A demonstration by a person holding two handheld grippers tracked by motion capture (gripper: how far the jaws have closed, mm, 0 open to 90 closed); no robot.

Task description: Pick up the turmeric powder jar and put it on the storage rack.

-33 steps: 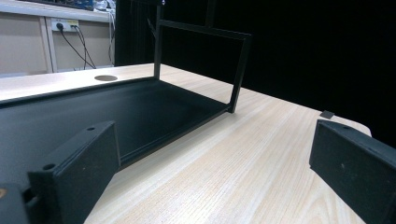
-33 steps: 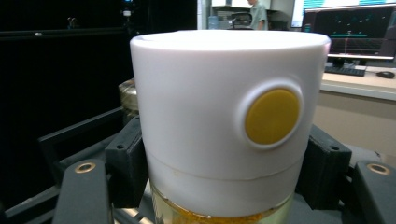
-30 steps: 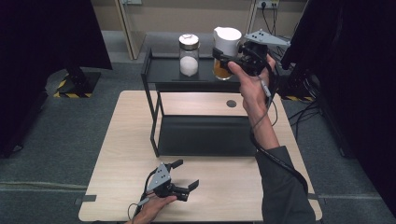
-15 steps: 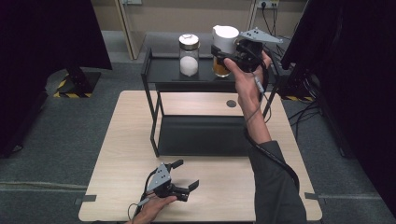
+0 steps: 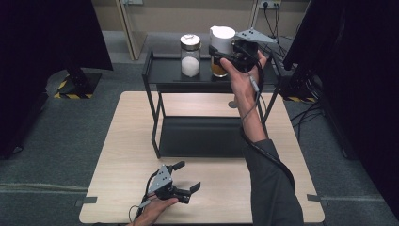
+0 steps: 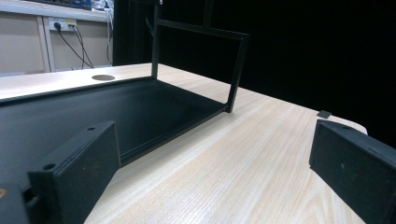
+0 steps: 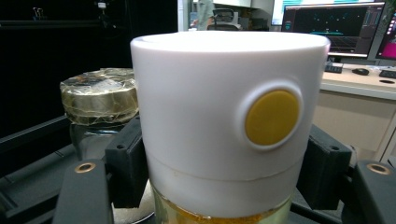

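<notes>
1. Now: right tongs (image 5: pixel 225 55) clenched on white-lidded jar (image 5: pixel 221 43), carried slightly lower toward rack (image 5: pixel 160 70) top shelf; placing looks imminent.
2. Left tongs (image 5: pixel 186 176) released, unmoved before rack, on desk (image 5: pixel 122 141).

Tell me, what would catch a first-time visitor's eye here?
Most striking is the white-capped jar of amber contents, clamped in the right gripper over the black shelf rack's top tier. Beside it stands a jar of white powder. Down at the wooden table's near edge, the left gripper rests with its jaws open.
</notes>
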